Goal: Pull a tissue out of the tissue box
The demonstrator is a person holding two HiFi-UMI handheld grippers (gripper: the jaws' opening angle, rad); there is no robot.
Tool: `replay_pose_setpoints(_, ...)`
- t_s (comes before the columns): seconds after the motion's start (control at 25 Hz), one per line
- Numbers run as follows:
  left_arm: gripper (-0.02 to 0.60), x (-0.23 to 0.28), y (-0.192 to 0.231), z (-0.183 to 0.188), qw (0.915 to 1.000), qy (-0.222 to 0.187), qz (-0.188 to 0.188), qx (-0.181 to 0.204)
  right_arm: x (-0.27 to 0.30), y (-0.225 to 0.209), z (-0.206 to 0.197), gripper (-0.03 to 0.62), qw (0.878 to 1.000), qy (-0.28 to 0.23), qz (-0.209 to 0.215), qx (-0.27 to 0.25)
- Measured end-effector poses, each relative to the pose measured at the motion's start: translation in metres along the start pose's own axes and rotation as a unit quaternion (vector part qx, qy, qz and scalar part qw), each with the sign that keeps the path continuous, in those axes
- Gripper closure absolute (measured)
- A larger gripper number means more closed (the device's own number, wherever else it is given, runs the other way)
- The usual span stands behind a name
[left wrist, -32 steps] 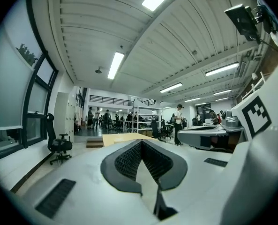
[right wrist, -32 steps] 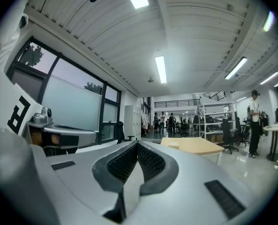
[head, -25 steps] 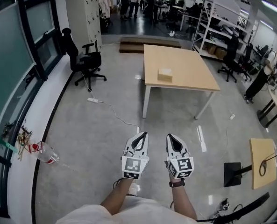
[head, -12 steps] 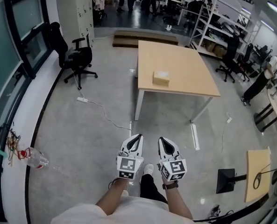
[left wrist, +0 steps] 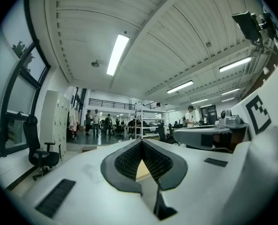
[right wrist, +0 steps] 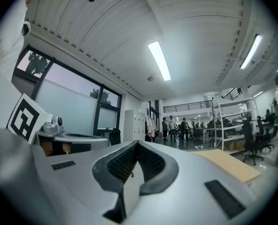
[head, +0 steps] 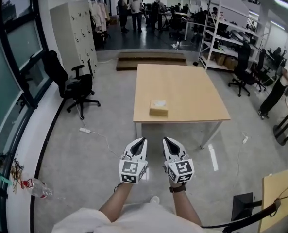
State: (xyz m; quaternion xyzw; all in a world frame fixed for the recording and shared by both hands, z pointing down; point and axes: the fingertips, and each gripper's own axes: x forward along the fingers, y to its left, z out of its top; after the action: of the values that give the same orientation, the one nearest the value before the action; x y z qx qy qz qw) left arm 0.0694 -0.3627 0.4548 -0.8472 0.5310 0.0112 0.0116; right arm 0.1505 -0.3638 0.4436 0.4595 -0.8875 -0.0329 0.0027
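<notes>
Nothing done on the task yet, approach stage at best, by the look of it. Holding left gripper (head: 142,141) and right gripper (head: 166,140) side by side over the floor (head: 85,154), pointed level toward the counter (head: 197,91), just short of its near edge. Reading the left fingers (left wrist: 127,161) as clenched: tips together in the left gripper view, only a small triangular gap lower down with tan counter showing through, nothing held. Same for the right fingers (right wrist: 122,164), clenched tip to tip and empty. Locating the box (head: 159,108) flat on the counter, toward the near left corner, well apart from both grippers. Pale patch on its top, maybe a tissue poking out, too small to tell. Noting a chair (head: 78,86) off to the left by the window and people far back in the room, none near the box. Left to do, judging from this: close the distance to the counter, release one set of fingers, pinch the tissue at the slot, draw it up and out — probably steadying the box with the other gripper, since it looks light and likely to lift along with the tissue.
</notes>
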Motion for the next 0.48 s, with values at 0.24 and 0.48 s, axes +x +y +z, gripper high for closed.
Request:
replay_pose_setpoints(0.24, 0.58, 0.067, -0.023, -0.029, 0.9988, 0.041, -0.025, 0.005, 0.017, -0.081, -0.051, 0.594, 0.997, 0.039, -0.03, 0.067)
replay_pose_setpoints(0.48, 0.58, 0.134, -0.004, -0.054, 0.9974, 0.064, -0.033, -0.003, 0.048, -0.136, -0.085, 0.594, 0.992, 0.058, -0.054, 0.093)
